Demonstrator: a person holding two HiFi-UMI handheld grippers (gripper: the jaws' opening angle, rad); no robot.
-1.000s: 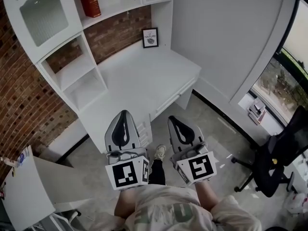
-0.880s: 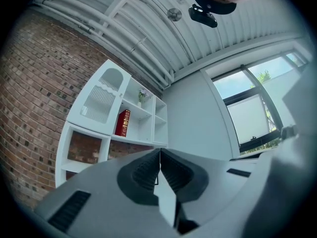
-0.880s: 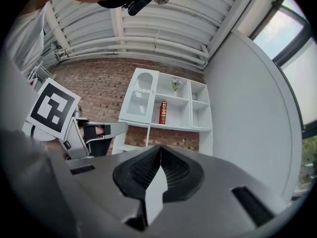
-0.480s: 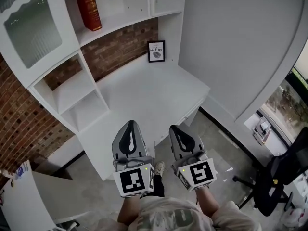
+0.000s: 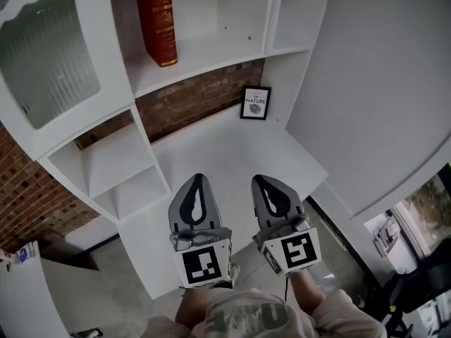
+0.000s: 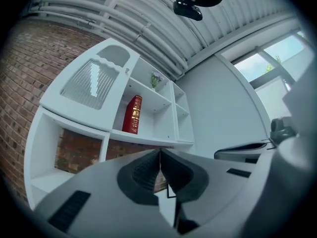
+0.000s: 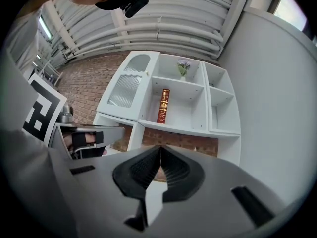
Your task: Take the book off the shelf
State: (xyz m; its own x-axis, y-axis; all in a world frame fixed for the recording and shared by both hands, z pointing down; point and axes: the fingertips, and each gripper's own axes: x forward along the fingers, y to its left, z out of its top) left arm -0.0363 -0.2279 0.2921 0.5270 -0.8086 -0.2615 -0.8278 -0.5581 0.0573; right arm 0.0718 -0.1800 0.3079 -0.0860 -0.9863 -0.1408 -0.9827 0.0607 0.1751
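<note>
A red book with gold lettering stands upright on a white shelf of the wall unit, also seen as the red book and the red book in the two gripper views. My left gripper and right gripper hang side by side over the white desk, well below and short of the book. Both have their jaws pressed together with nothing between them.
A small framed print leans against the brick wall at the back of the desk. A frosted glass cabinet door is left of the book. Open cubbies sit at the lower left. A small flower vase stands on the upper shelf.
The view has tilted up and moved closer to the shelf unit, so the book now shows larger and lower in the head view. Both grippers stay shut, side by side.
</note>
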